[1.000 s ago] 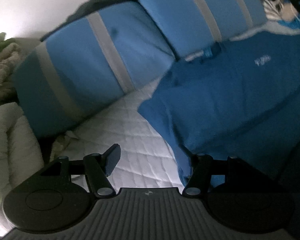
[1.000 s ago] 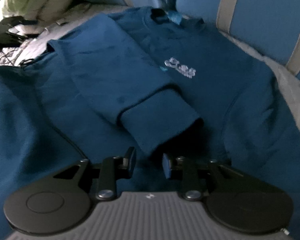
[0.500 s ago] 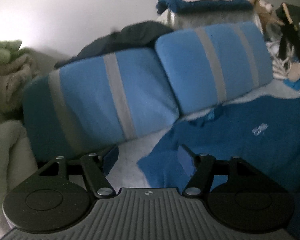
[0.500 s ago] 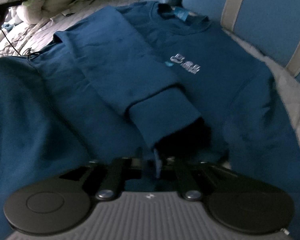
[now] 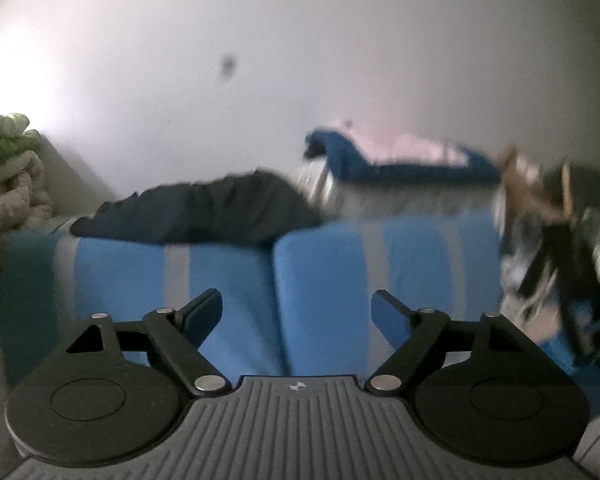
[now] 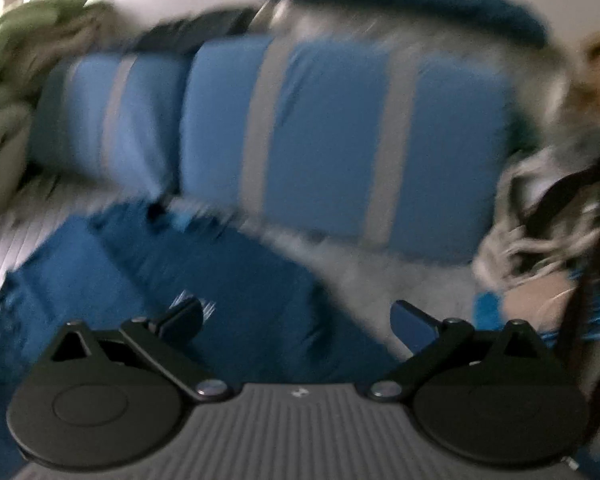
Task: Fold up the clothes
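Note:
A dark blue sweatshirt (image 6: 220, 276) with a pale chest logo lies flat on the quilted bed, seen blurred in the right wrist view at lower left. My right gripper (image 6: 296, 320) is open and empty, raised above the sweatshirt's right side. My left gripper (image 5: 296, 312) is open and empty, lifted and pointing at the blue striped pillows (image 5: 340, 280); the sweatshirt does not show in the left wrist view.
Two blue pillows with grey stripes (image 6: 340, 128) lean against the white wall (image 5: 300, 60). A dark garment (image 5: 204, 212) and a blue folded item (image 5: 400, 160) lie behind them. Green and beige blankets (image 5: 8, 168) pile at left. Cluttered items (image 6: 548, 208) sit at right.
Both grippers have lifted and tilted up toward the pillows and wall. The right gripper, nearly shut at the folded sleeve cuff before, is now wide open and away from it.

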Demonstrator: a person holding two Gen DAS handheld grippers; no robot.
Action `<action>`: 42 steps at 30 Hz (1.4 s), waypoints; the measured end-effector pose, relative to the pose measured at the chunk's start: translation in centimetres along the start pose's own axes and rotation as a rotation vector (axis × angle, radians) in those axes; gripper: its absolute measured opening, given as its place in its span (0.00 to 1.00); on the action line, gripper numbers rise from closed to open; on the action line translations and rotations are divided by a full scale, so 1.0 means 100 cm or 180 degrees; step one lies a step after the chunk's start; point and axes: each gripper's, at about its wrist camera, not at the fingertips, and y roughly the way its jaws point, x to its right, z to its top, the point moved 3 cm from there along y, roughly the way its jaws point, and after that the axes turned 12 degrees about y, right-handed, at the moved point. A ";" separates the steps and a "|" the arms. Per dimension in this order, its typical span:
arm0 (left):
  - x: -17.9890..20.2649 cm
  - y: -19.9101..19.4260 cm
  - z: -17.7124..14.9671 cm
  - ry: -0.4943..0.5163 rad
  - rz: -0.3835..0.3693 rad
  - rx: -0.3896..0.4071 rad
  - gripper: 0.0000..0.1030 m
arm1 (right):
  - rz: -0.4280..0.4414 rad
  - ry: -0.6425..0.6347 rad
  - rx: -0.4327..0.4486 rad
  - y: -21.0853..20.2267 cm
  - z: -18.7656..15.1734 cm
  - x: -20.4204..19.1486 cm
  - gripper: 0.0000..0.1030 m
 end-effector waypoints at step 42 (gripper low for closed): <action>0.115 0.088 -0.189 -0.0762 -0.0410 -0.0640 0.84 | -0.1309 0.0965 0.0672 -0.103 -0.127 0.145 0.99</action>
